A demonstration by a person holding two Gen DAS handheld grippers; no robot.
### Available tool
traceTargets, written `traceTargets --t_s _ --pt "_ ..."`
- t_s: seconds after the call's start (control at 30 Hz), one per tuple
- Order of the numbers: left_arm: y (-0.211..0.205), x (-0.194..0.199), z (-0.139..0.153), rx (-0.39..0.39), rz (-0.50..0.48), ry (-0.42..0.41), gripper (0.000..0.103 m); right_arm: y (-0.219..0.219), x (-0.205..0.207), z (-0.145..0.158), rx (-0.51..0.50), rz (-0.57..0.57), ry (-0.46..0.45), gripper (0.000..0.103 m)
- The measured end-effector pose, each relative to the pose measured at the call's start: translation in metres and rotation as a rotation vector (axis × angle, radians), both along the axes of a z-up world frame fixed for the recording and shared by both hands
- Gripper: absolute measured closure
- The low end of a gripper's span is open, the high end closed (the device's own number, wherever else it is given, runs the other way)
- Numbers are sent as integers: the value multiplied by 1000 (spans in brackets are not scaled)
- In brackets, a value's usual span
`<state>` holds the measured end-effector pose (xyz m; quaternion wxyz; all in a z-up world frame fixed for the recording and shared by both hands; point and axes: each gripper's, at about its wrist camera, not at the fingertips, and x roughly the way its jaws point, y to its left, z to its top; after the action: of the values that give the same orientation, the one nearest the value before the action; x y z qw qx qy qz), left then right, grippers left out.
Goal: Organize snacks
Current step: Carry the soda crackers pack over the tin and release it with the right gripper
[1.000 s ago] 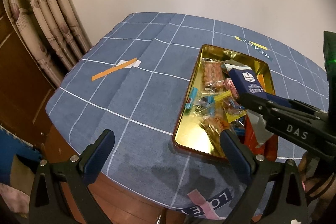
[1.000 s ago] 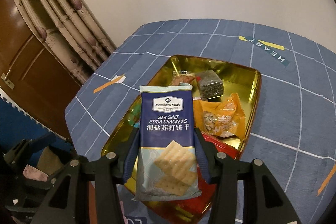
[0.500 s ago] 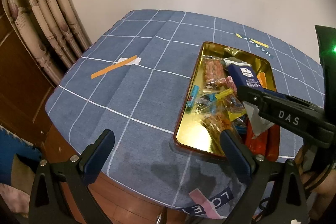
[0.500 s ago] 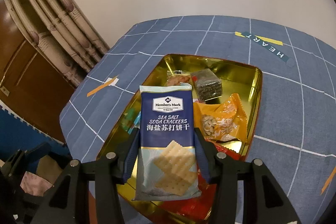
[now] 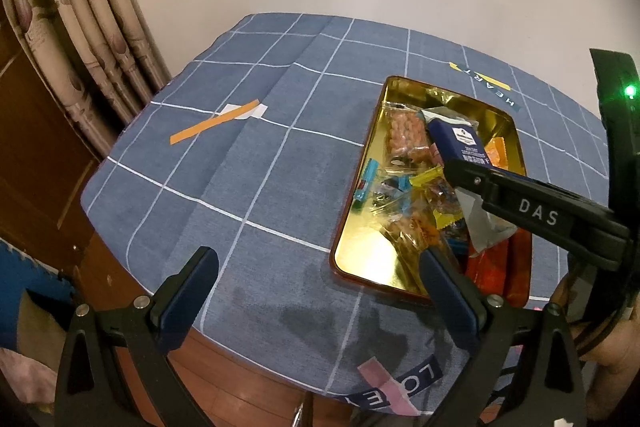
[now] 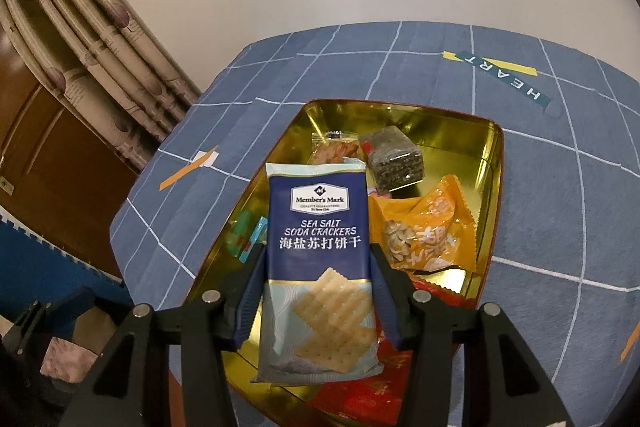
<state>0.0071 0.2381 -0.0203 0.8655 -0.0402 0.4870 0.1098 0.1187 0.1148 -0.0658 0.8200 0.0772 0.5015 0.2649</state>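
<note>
A gold tray [image 6: 494,187] of mixed snacks lies on the blue checked tablecloth [image 5: 260,147]. My right gripper [image 6: 316,253] is shut on a dark blue pack of sea salt soda crackers [image 6: 318,227], held upright above the tray's near half. Under it lie an orange seed pack [image 6: 430,227], a dark square bar [image 6: 394,159] and a red pack [image 6: 360,391]. In the left wrist view the same cracker pack [image 5: 460,143] shows in the right gripper [image 5: 454,169] above the tray [image 5: 368,255]. My left gripper [image 5: 316,259] hangs open over the cloth, left of the tray, with nothing in it.
An orange tape strip [image 5: 214,127] lies on the cloth to the left. The table's near edge [image 5: 240,359] drops to a wooden floor. Curtains [image 5: 80,27] and a wooden door [image 5: 32,167] stand on the left. A person's hand [image 5: 608,339] shows at the lower right.
</note>
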Motion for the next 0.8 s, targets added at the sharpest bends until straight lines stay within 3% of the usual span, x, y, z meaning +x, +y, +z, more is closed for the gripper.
traceTargets --t_s 0.33,0.53,0.67,0.8 --pt "-1 1 -2 12 -13 6 4 -5 2 2 62 -28 6 51" --pt "-3 2 -4 27 -17 9 4 -21 -6 18 102 -43 -40 51" --pt "0 -2 3 -6 -1 -34 4 -36 -26 31 47 -48 -130 51" --pt "-6 -10 17 -8 -20 -108 4 -47 -62 51 -43 -32 -294 51"
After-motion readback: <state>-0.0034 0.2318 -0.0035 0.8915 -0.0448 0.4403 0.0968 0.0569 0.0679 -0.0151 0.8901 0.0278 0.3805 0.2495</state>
